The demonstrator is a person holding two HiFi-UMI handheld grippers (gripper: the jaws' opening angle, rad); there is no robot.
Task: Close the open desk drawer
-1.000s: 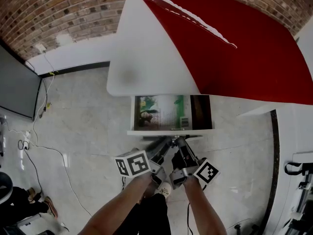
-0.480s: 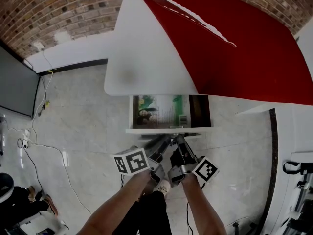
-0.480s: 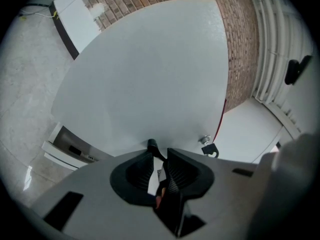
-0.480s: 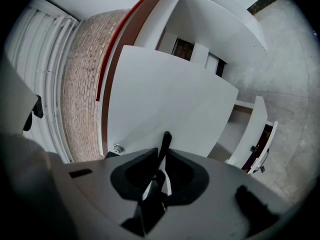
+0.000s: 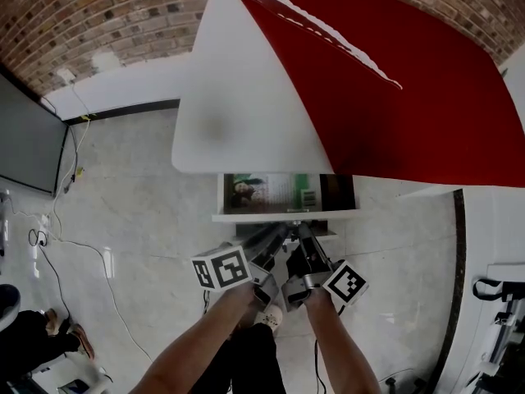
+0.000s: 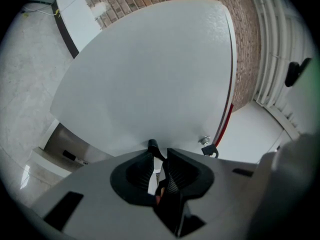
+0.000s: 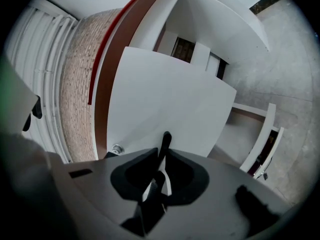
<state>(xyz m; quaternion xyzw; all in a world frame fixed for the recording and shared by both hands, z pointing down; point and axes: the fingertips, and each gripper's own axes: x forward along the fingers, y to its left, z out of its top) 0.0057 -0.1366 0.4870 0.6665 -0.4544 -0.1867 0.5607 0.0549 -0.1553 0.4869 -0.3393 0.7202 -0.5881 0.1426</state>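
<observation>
In the head view a white drawer sticks out a short way from under the desk with the red top. A printed sheet lies inside it. My left gripper and right gripper sit side by side against the drawer front. In the left gripper view the white drawer front fills the picture, and my left gripper is shut on the thin black handle. In the right gripper view my right gripper pinches the same handle against the drawer front.
A silver lock sits on the drawer front beside the handle. A dark screen and loose cables are on the floor side at the left. White shelving stands beside the desk, and a brick wall is behind it.
The drawer has slid further in under the desk, so less of its inside shows. Both grippers have moved toward the desk with it.
</observation>
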